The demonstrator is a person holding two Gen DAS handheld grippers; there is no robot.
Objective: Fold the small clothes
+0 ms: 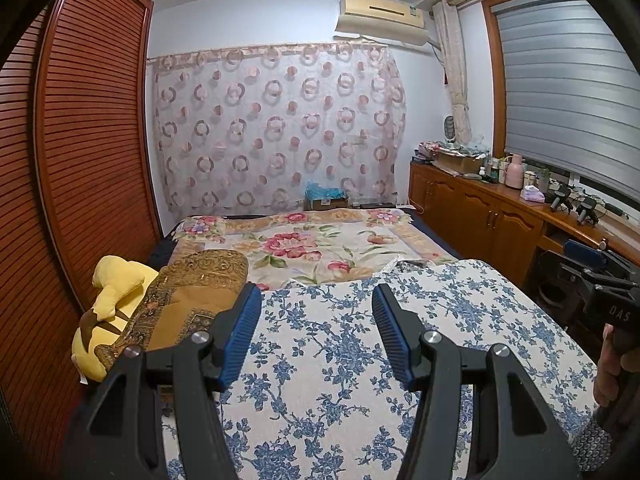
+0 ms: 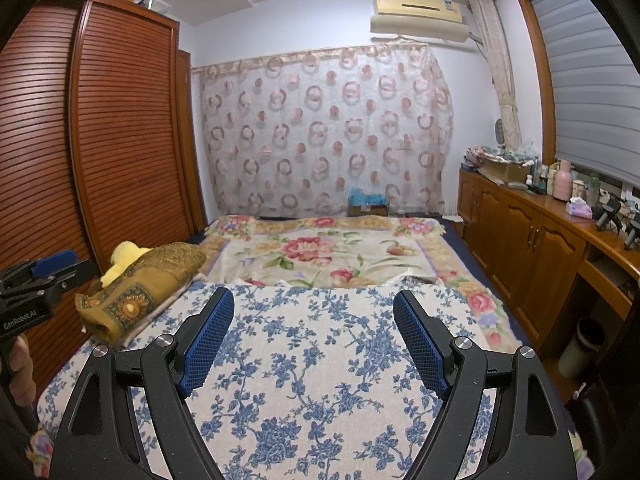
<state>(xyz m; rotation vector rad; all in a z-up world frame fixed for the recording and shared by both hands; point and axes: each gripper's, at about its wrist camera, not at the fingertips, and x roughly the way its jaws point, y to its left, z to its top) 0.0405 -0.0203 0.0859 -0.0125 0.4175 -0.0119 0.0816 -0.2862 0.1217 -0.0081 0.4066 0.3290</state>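
Left tool (image 1: pixel 316 300) part-open, empty; right tool (image 2: pixel 314 304) wide, empty, both over blue-flower sheet (image 2: pixel 320 360) on bed. No small clothes visible; brown patterned cloth (image 1: pixel 192 292) at 10 o'clock, nearer left tool.

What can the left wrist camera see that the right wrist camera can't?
Only the left wrist view shows the right gripper from the side, at its right edge, and the open left gripper close up.

Only the right wrist view shows the grey cylindrical bin on the floor beside the wooden cabinets, the left gripper from the side, and the open right gripper close up.

Both show the blue-flowered white cloth spread on the bed, the yellow plush toy, the brown patterned cushion and the circle-patterned sheer curtain. Neither gripper holds anything.
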